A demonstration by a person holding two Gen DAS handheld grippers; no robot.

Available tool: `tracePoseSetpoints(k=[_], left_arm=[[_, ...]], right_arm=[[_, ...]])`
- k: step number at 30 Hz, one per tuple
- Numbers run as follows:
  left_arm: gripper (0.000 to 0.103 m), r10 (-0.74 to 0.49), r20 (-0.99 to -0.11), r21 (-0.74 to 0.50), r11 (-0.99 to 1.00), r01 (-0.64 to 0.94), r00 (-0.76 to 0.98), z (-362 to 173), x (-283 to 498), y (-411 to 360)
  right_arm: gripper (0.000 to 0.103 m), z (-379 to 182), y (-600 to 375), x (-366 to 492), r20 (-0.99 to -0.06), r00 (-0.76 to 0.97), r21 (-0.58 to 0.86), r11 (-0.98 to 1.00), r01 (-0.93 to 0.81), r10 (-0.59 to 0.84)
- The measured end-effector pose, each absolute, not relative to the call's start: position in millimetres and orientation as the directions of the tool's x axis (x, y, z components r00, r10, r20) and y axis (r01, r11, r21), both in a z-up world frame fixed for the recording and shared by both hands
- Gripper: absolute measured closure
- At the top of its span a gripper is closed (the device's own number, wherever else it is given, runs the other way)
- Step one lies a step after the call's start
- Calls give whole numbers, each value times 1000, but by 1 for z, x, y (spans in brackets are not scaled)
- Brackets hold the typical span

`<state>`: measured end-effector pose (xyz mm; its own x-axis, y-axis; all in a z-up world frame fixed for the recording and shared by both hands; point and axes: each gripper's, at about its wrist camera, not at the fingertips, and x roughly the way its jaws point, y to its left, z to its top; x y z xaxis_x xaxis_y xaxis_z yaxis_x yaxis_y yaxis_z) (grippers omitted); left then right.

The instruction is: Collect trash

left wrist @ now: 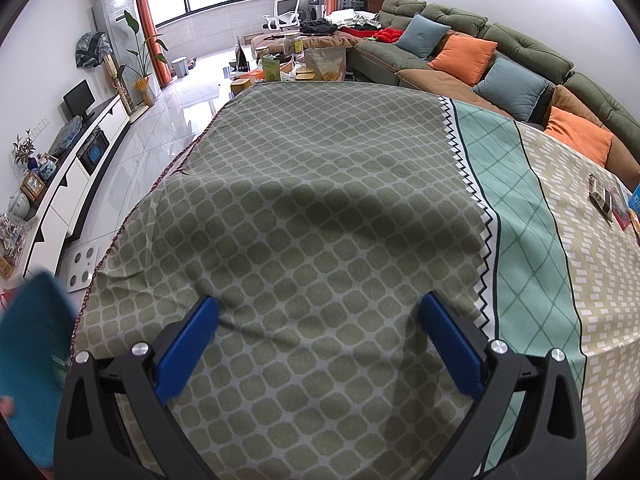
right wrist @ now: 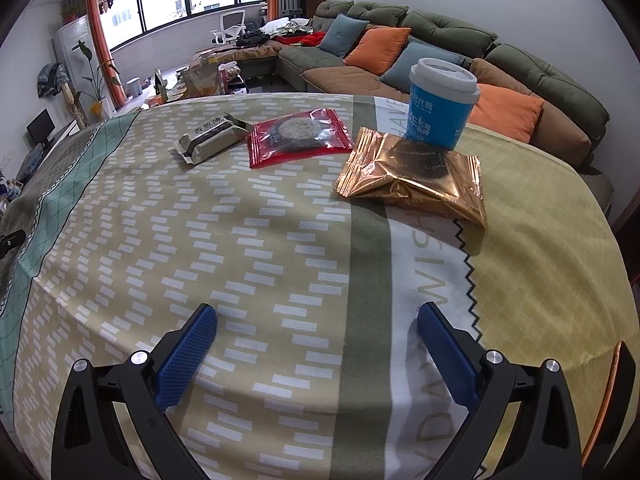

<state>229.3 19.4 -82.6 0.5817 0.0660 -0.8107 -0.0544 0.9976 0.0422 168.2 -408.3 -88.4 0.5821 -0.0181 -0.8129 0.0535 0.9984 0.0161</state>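
Note:
In the right wrist view a gold foil wrapper (right wrist: 412, 176) lies on the tablecloth, with a blue paper cup (right wrist: 440, 104) with a white lid upright just behind it. Left of these lie a red snack packet (right wrist: 298, 136) and a grey snack bar packet (right wrist: 212, 138). My right gripper (right wrist: 318, 320) is open over the cloth, well short of them, nothing between its blue pads. My left gripper (left wrist: 320, 312) is also open and holds nothing, over the green-patterned part of the cloth. The packets (left wrist: 610, 200) show small at the far right of the left wrist view.
A blurred teal object (left wrist: 32, 360) sits at the lower left beside the table edge. A green sofa (right wrist: 460, 40) with orange and blue cushions runs behind the table. A cluttered low table (left wrist: 288, 64) and a TV cabinet (left wrist: 80, 152) stand further off.

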Motion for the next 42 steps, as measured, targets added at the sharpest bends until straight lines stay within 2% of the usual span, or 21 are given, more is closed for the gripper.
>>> tracePoseSetpoints(k=[42], left_arm=[[3,66,-811,42,998,-54,582,-83,229,20]], right_arm=[[3,-91,-427,178,-813,582,22,995,96,-39]])
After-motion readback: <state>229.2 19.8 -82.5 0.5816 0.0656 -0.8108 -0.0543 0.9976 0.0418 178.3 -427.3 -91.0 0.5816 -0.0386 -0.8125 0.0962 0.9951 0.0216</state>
